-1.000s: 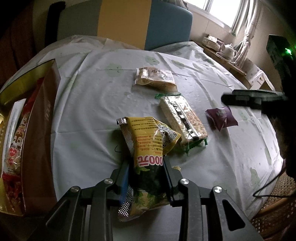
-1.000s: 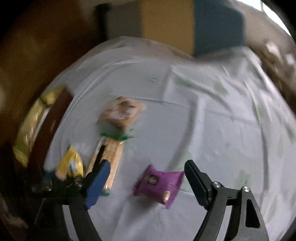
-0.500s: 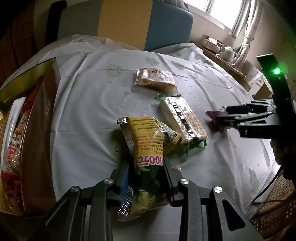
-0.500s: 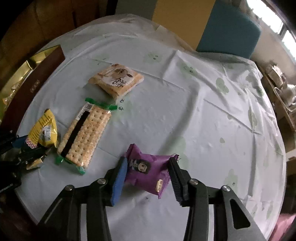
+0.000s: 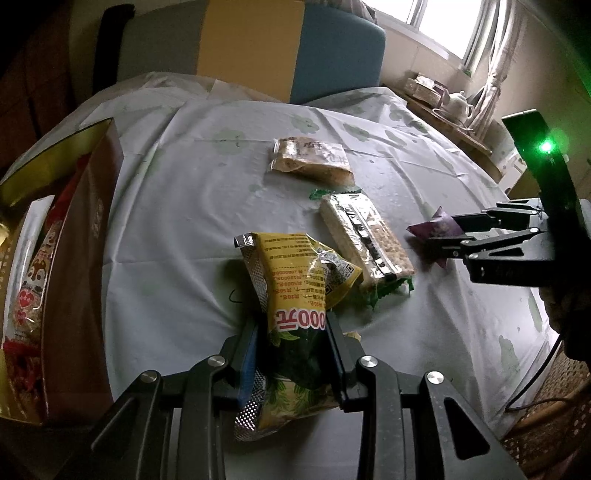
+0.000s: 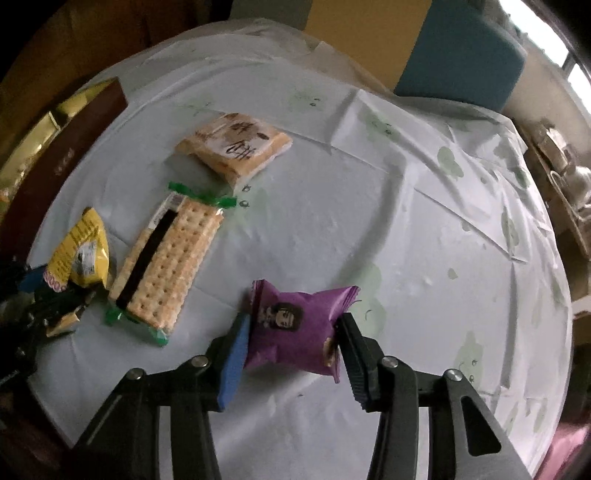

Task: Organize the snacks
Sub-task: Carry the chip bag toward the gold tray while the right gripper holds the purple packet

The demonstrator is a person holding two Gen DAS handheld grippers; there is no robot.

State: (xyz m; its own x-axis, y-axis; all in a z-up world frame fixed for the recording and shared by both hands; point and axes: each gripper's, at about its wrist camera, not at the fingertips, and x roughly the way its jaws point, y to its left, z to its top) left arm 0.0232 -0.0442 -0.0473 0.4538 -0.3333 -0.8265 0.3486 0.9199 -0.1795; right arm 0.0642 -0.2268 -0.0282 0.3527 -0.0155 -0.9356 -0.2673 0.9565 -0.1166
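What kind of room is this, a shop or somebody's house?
Most likely a home dining or living room: a round table under a white floral tablecloth, a white teapot on a sideboard by a curtained window, and a grey, yellow and blue upholstered chair.

I've brought the right gripper down over the purple snack packet, and its jaws, wide a second ago, are closing against the packet's two ends.
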